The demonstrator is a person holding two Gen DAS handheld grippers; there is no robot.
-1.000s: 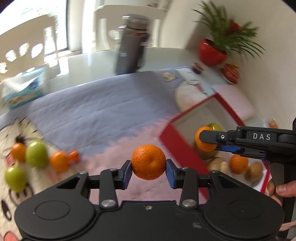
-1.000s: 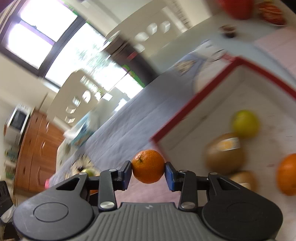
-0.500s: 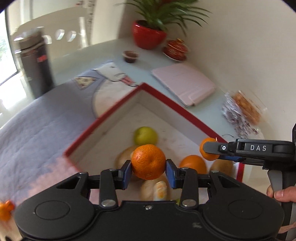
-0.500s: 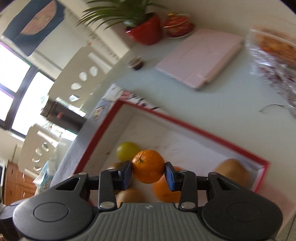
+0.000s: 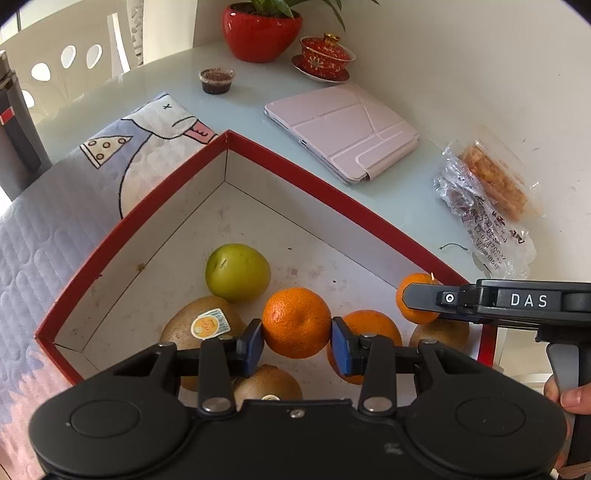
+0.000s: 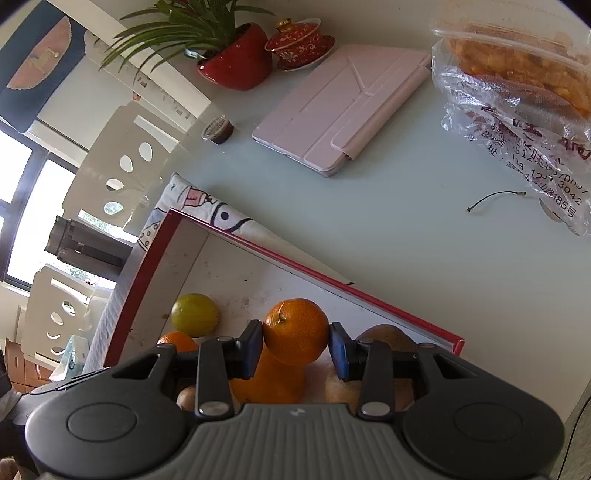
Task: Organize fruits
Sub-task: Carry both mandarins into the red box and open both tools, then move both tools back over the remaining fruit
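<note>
My left gripper (image 5: 295, 345) is shut on an orange mandarin (image 5: 295, 321), held above the red-rimmed box (image 5: 325, 184). In the box lie a green fruit (image 5: 238, 273), a stickered kiwi (image 5: 201, 328), another kiwi (image 5: 267, 382), an orange (image 5: 373, 326) and a brown fruit (image 5: 439, 332). My right gripper (image 6: 295, 350) is shut on a second mandarin (image 6: 295, 330) over the box's near right corner. In the left wrist view, the right gripper (image 5: 417, 301) shows side-on with its mandarin (image 5: 408, 291). In the right wrist view, the green fruit (image 6: 194, 314) and the orange (image 6: 269, 382) lie below.
A pink tablet case (image 5: 343, 129), a red plant pot (image 5: 262, 31), a red lidded teacup (image 5: 325, 55), a small dark cup (image 5: 217, 79) and a plastic snack bag (image 5: 487, 199) sit beyond the box near the wall. A printed mat (image 5: 55, 206) lies left, a dark bottle (image 5: 14, 133) behind it.
Both grippers have swung from over the mat to above the box and sunk a little, each still holding its mandarin. The loose fruits on the mat have left view.
</note>
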